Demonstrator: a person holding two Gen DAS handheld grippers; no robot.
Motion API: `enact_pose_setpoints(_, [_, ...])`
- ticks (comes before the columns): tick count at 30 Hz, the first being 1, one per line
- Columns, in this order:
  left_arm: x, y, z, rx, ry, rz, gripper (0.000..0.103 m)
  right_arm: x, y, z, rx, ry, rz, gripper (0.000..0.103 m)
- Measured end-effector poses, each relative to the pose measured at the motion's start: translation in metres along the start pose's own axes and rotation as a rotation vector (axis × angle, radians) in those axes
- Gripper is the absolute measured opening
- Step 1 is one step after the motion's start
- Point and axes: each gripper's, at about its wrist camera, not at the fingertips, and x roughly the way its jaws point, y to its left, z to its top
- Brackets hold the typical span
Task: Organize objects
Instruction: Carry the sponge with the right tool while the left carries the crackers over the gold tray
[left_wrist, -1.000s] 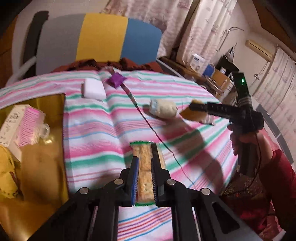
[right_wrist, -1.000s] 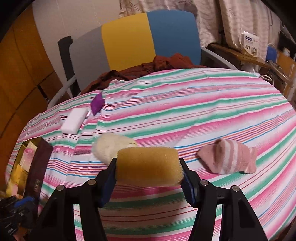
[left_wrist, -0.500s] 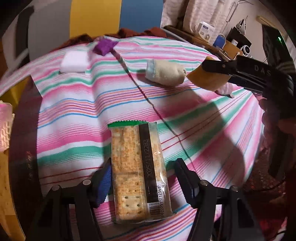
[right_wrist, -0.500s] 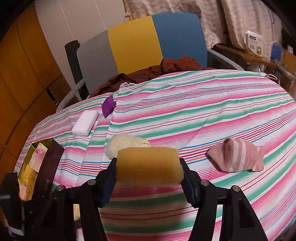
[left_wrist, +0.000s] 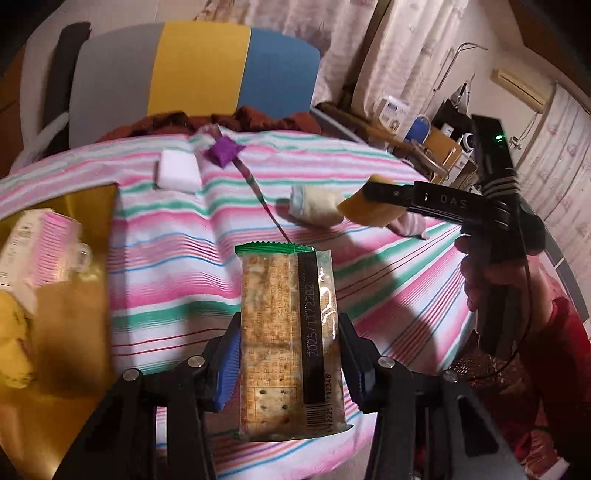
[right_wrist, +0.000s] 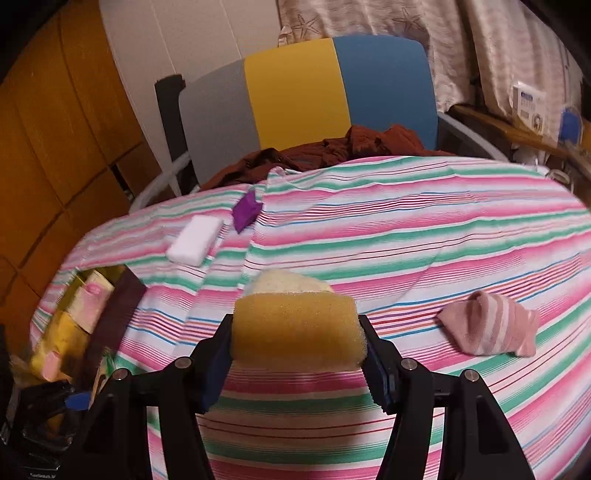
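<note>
Leftward, gold box (left_wrist: 92, 206) holds pink-white carton (left_wrist: 33, 251), yellow packets (left_wrist: 14, 343).

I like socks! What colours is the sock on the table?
Pink with paler stripes; clearest in the right wrist view.

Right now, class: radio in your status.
Left gripper closing around cracker packet. Right gripper clamped on yellow sponge. Cream sock directly beyond.

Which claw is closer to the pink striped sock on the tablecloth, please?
Right. The right claw, clamping the yellow sponge, hangs just beside the pink striped sock; the left claw, closing around the cracker packet, is farther away.
</note>
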Motion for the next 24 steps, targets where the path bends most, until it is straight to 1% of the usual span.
enact_pose_setpoints(2, [-0.011, 0.005, -0.001, 0.004, -0.018, 0.009, 0.048, -0.003, 0.008, 0.0, 0.026, 0.005, 0.05, 0.063])
enact_pose_setpoints(5, [-0.031, 0.022, -0.006, -0.016, -0.042, 0.022, 0.048, -0.007, 0.029, -0.001, 0.008, 0.011, 0.106, 0.063])
enact_pose_setpoints(9, [-0.062, 0.051, -0.02, -0.066, -0.073, 0.041, 0.048, -0.012, 0.079, -0.005, -0.065, 0.023, 0.191, 0.063])
enact_pose_setpoints(14, [-0.097, 0.09, -0.04, -0.134, -0.106, 0.095, 0.048, -0.018, 0.139, -0.017, -0.147, 0.049, 0.31, 0.063])
enact_pose_setpoints(17, [-0.109, 0.115, -0.051, -0.183, -0.1, 0.146, 0.048, -0.017, 0.179, -0.03, -0.214, 0.088, 0.378, 0.063])
enact_pose_setpoints(19, [-0.11, 0.131, -0.057, -0.21, -0.07, 0.16, 0.048, -0.015, 0.201, -0.038, -0.255, 0.116, 0.414, 0.063])
enact_pose_setpoints(21, [-0.108, 0.142, -0.061, -0.232, -0.044, 0.175, 0.048, -0.013, 0.219, -0.045, -0.293, 0.139, 0.438, 0.063])
enact_pose_setpoints(24, [-0.101, 0.157, -0.065, -0.259, 0.0, 0.187, 0.048, -0.008, 0.247, -0.055, -0.371, 0.166, 0.447, 0.063])
